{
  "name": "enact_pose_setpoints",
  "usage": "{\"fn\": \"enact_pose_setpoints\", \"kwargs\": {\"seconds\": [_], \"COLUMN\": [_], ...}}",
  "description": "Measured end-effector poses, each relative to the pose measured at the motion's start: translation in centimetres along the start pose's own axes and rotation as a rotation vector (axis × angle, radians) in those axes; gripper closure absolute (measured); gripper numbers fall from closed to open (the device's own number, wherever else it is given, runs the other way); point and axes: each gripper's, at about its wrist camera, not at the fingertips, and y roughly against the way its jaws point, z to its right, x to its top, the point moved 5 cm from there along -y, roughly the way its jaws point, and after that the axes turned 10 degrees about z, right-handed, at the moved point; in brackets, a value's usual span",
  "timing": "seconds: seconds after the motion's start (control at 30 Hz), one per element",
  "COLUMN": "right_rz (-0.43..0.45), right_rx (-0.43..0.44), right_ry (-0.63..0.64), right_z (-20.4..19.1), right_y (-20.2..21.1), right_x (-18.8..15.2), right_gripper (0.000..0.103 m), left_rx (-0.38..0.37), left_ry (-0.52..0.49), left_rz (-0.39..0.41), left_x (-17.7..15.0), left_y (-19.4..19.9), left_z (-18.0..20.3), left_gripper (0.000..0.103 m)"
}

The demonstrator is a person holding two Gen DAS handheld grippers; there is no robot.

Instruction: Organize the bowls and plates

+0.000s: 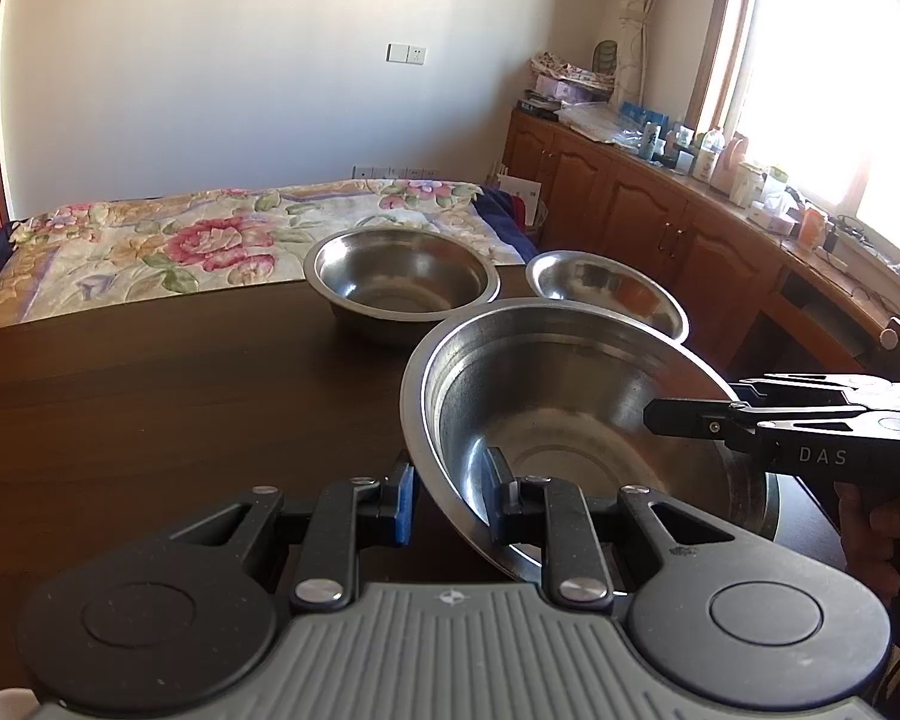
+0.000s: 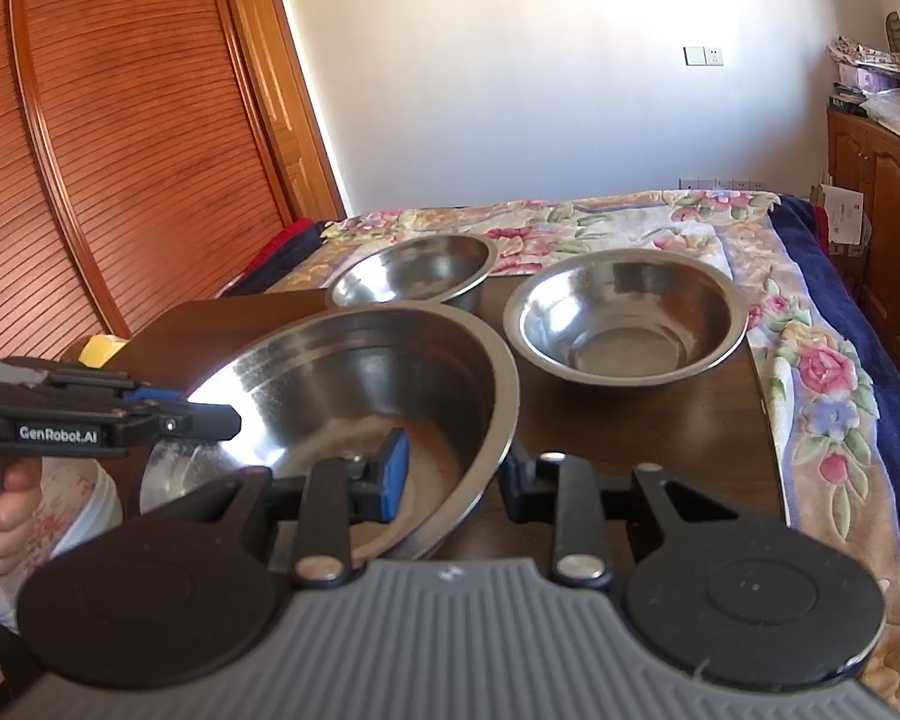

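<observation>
I have both tongs, left tongs (image 1: 450, 495) and right tongs (image 2: 453, 474), clamped on opposite rims of the big steel bowl (image 1: 570, 396) at the tabletop's (image 1: 150, 408) near edge; stiff, light, slick, so the thin rim seems the surest hold.

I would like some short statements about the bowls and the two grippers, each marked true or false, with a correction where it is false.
1. Three metal bowls are on the dark table. True.
2. The left gripper has its fingers on either side of the big bowl rim. True.
3. The right gripper holds the shallow bowl. False: it grips the big bowl's rim at the opposite side.
4. The deep far bowl is stacked inside the shallow bowl. False: they stand side by side.
5. The big bowl is full of food. False: it is empty.
</observation>
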Motion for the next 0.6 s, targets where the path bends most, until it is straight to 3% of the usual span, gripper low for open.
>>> {"fn": "enact_pose_setpoints", "kwargs": {"seconds": [0.6], "right_rz": [-0.015], "right_rx": [0.002], "right_ry": [-0.025], "right_z": [-2.1], "right_y": [3.0], "right_x": [-1.1], "right_gripper": [0.070], "left_rx": [-0.020], "left_ry": [-0.007], "left_rz": [0.018], "left_x": [-1.7], "left_y": [4.7], "left_z": [1.2], "left_gripper": [0.080]}}
